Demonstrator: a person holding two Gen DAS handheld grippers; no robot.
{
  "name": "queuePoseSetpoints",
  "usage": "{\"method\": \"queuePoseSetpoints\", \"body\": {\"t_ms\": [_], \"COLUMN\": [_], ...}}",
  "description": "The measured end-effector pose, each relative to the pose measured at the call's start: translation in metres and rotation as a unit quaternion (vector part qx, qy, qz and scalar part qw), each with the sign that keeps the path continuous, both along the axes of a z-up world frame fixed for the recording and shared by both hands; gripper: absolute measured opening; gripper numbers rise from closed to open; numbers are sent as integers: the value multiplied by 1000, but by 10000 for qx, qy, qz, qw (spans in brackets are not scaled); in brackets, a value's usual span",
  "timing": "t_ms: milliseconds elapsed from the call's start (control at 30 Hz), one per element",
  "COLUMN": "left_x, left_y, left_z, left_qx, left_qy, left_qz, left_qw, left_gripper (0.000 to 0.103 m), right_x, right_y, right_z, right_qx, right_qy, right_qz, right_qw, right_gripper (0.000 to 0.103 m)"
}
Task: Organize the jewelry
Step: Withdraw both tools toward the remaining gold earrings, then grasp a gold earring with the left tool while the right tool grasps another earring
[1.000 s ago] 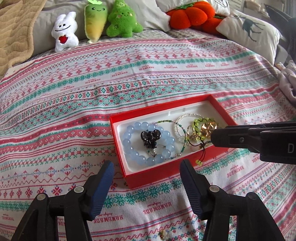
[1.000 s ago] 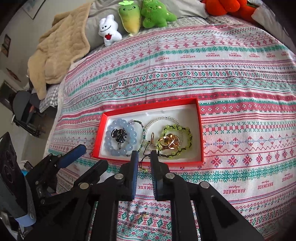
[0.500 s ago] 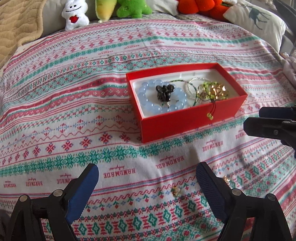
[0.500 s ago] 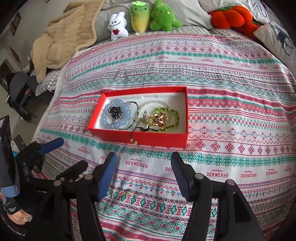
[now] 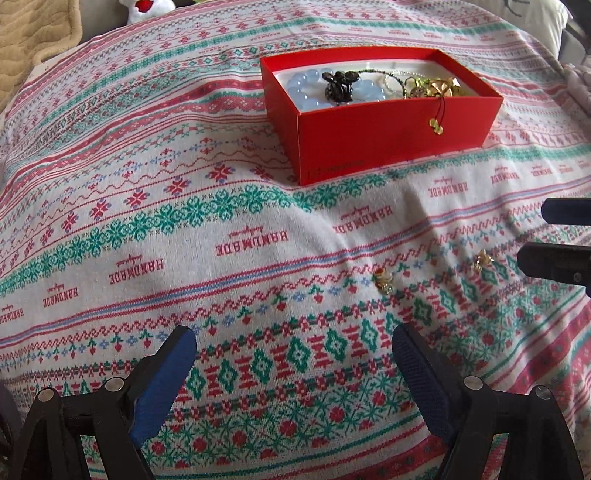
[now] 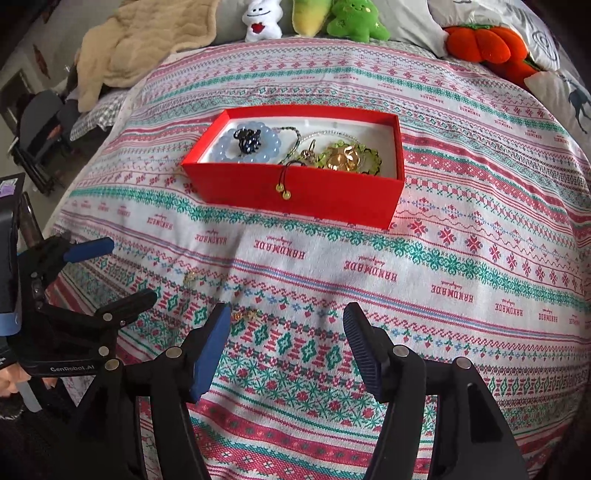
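Observation:
A red box [image 5: 391, 125] [image 6: 295, 195] sits on the patterned bedspread. It holds a blue bead bracelet [image 6: 255, 146], a black hair clip [image 5: 338, 83], a green bead bracelet [image 6: 369, 157] and gold pieces; a cord with yellow beads [image 6: 282, 192] hangs over its front wall. Two small gold pieces lie loose on the spread [image 5: 382, 278] [image 5: 484, 258], also in the right wrist view [image 6: 245, 314] [image 6: 190, 277]. My left gripper [image 5: 293, 350] is open and empty, low over the spread. My right gripper [image 6: 286, 325] is open and empty, near a loose gold piece.
Plush toys [image 6: 260, 20] and an orange pumpkin cushion [image 6: 484, 44] line the head of the bed. A beige blanket [image 6: 147, 40] lies at the far left. A dark chair [image 6: 37, 133] stands beside the bed's left edge.
Both grippers have pulled back from the box toward the near bedspread. The right gripper, shut at the box a second ago, has opened. The cord now hangs over the box wall.

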State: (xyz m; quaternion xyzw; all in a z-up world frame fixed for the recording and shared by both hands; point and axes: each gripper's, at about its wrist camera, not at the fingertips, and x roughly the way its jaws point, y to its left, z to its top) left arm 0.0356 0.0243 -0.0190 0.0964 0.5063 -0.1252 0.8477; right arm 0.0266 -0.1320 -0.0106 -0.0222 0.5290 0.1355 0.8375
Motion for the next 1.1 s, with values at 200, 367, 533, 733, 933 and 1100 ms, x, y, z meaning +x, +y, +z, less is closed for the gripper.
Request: {"method": "queuePoseSetpoints", "body": {"t_ms": [200, 367, 533, 733, 933, 1100], "left_x": [-7, -11, -7, 1, 5, 7], "left_y": [-3, -13, -22, -33, -40, -47], "left_z": [-7, -3, -1, -5, -13, -16], "left_qx": [-11, -174, -628, -901, -775, -634], "left_qy": [41, -175, -132, -5, 28, -66], "left_qz": [-152, -370, -538, -673, -671, -670], "left_qw": [9999, 9990, 9965, 9937, 9947, 9957], "left_gripper": [90, 88, 55, 31, 23, 18], "right_x": [-14, -22, -20, -25, -27, -27], "right_y": [0, 3, -3, -9, -8, -6], "right_z": [-22, -24, -23, -22, -22, -23], "right_qx": [-180, -349, -248, -305, -320, -331], "right_qy": [170, 74, 100, 88, 95, 108], "right_qz": [87, 194, 134, 184, 197, 180], "right_qw": [9997, 9992, 9996, 9993, 9992, 9992], "right_gripper": [66, 66, 66, 67, 67, 67]}}
